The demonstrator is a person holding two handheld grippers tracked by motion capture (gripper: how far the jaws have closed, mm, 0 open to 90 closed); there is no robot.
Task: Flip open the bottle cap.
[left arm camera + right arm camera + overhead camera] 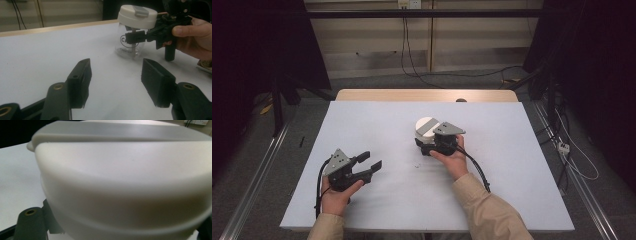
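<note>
The clear glass jar with a cream lid (136, 17) stands upright mid-table, right gripper (428, 145) clamped around its body. Left gripper (368, 164) rests nearby, jaws wide, white table (377, 125) bare between.

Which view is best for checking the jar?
The left gripper view: the jar shows whole, clear body under a white lid, with the right hand-held gripper at its side. The high view gives mainly the lid top. The right gripper view is too close, just the blurred lid.
</note>
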